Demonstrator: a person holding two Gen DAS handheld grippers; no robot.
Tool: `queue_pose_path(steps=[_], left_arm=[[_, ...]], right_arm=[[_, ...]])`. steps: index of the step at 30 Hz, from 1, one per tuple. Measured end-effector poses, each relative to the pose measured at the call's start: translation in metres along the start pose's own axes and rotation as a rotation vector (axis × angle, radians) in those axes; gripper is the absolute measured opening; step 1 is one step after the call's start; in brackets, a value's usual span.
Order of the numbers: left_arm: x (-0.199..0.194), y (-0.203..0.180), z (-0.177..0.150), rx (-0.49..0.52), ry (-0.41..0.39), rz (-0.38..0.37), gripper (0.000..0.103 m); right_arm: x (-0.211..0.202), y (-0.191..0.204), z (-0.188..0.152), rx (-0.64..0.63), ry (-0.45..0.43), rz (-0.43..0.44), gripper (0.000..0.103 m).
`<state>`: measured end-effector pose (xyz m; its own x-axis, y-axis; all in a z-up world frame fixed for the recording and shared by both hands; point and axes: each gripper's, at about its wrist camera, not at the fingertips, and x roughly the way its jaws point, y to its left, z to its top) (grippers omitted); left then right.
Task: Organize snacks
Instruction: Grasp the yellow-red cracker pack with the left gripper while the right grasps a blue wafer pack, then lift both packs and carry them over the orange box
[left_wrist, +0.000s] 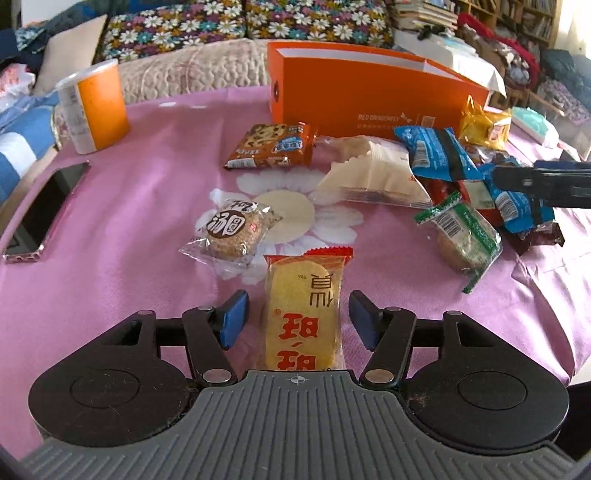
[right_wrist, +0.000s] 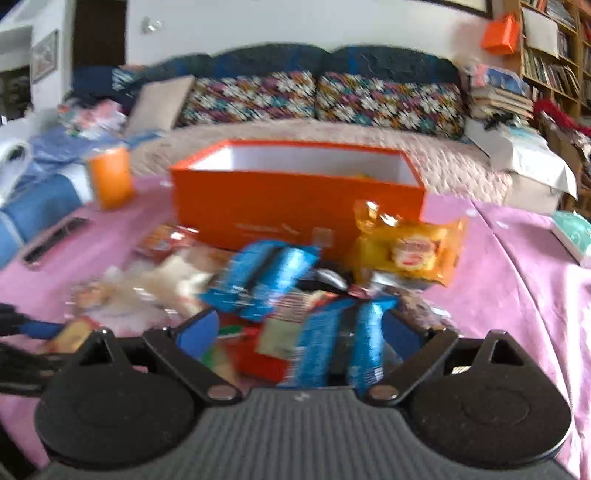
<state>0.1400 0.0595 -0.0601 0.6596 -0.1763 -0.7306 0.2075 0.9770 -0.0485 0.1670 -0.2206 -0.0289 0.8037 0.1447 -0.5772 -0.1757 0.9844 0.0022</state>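
From my left wrist, my left hand-held gripper (left_wrist: 295, 319) stands spread around the rice cracker packet (left_wrist: 304, 310) lying on the worktop (left_wrist: 110, 288). From my right wrist, blurred, my right hand-held gripper (right_wrist: 299, 332) gapes over a blue snack packet (right_wrist: 332, 350), before the orange box (right_wrist: 295, 195).

Surface: pink cloth (left_wrist: 140, 206) with a white flower print.
Far edge: open orange box (left_wrist: 354, 96); orange-and-white canister (left_wrist: 94, 107) at far left.
Left edge: dark phone (left_wrist: 44, 212), lying flat.
Centre: brown biscuit pack (left_wrist: 269, 146); clear bag of white wafers (left_wrist: 373, 177); round sesame cake (left_wrist: 231, 232); rice cracker pack (left_wrist: 304, 314), nearest.
Right: heap of wrapped snacks, with blue packets (left_wrist: 436, 153), a green-edged cake (left_wrist: 465, 236) and a yellow packet (left_wrist: 484, 125).
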Motion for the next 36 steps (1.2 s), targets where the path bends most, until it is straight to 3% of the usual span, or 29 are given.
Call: queue_pose_path(steps=[2,5,8,9,10,12,17,21,22,25,28,30,36], left_arm=[[-0.001,-0.002,-0.002,0.013,0.000,0.004,0.043],[0.001,-0.008,-0.005,0.052,-0.011,0.021,0.046],[0.001,-0.010,-0.004,0.051,-0.010,0.000,0.028],[0.000,-0.011,-0.004,0.054,-0.010,0.003,0.015],[-0.002,-0.012,-0.004,0.062,-0.010,-0.004,0.010],[-0.005,-0.014,-0.007,0.062,-0.007,-0.007,0.009],[-0.017,-0.026,-0.020,0.087,-0.001,-0.011,0.009],[-0.025,-0.035,-0.029,0.111,-0.009,0.000,0.015],[-0.026,-0.038,-0.030,0.125,-0.012,0.015,0.025],[-0.027,-0.042,-0.028,0.158,-0.015,0.069,0.037],[-0.036,-0.042,-0.029,0.166,-0.039,0.069,0.053],[-0.036,-0.043,-0.031,0.174,-0.034,0.067,0.051],[-0.028,-0.050,-0.034,0.187,-0.016,0.058,0.045]], right_arm=[[0.014,-0.004,-0.004,-0.002,0.036,-0.031,0.084],[0.021,-0.001,-0.011,-0.020,0.030,-0.058,0.081],[0.019,0.009,-0.018,-0.102,0.029,-0.096,0.070],[0.016,0.009,-0.021,-0.103,0.031,-0.092,0.066],[0.012,0.006,-0.023,-0.093,0.037,-0.090,0.064],[0.001,0.003,-0.030,-0.060,0.049,-0.087,0.058],[-0.031,0.004,-0.049,-0.015,0.059,-0.090,0.058],[-0.052,0.012,-0.064,-0.023,0.061,-0.099,0.058],[-0.054,0.013,-0.066,-0.032,0.059,-0.102,0.058],[-0.055,0.007,-0.064,0.005,0.055,-0.072,0.061],[-0.069,-0.001,-0.060,0.065,0.024,-0.062,0.073],[-0.077,0.001,-0.064,0.071,0.018,-0.069,0.080],[-0.076,0.003,-0.073,0.081,0.041,-0.066,0.080]])
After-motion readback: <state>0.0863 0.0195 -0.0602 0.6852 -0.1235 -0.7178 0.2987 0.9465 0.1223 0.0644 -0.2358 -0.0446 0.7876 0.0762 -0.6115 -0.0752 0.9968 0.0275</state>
